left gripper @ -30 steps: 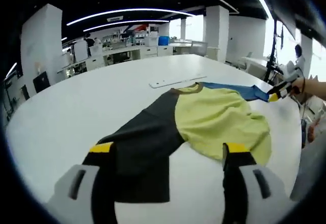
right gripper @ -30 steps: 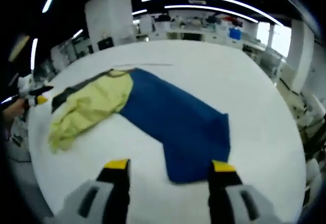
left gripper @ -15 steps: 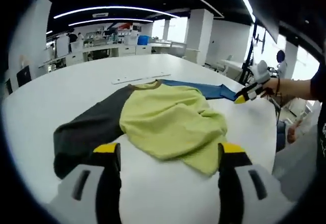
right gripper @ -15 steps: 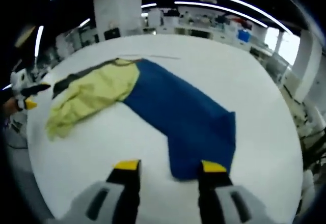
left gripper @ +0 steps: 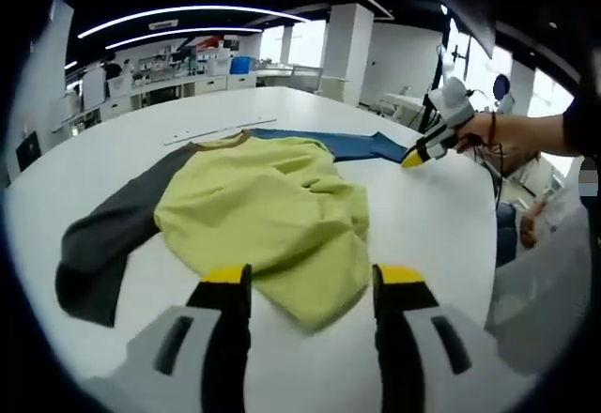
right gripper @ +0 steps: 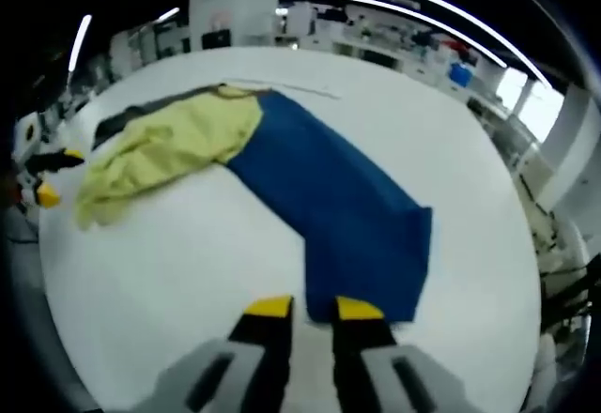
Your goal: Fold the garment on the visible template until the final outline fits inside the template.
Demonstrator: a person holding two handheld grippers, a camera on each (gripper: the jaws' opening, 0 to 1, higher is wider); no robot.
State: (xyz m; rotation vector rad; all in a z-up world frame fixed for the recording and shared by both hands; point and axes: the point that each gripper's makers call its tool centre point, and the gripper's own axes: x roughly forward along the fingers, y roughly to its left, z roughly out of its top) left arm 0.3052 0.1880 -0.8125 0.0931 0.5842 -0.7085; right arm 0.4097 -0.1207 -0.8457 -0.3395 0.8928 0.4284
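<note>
Right gripper view: the right hand-held gripper [right gripper: 305, 308], jaws nearly pressed together, nears the garment's blue sleeve [right gripper: 347, 216] at 12 o'clock; it should pinch the cuff edge cleanly. The left hand-held gripper [left gripper: 305, 277] stays spread.

The garment [left gripper: 263, 211] is a long-sleeved top lying spread on the white counter [left gripper: 432, 216], with a rumpled yellow-green body bunched in loose folds. One sleeve is dark grey [left gripper: 103, 244] and stretches flat to one side; the other is blue [right gripper: 347, 211], laid out flat and straight (its cuff end lies nearest the right gripper view).
</note>
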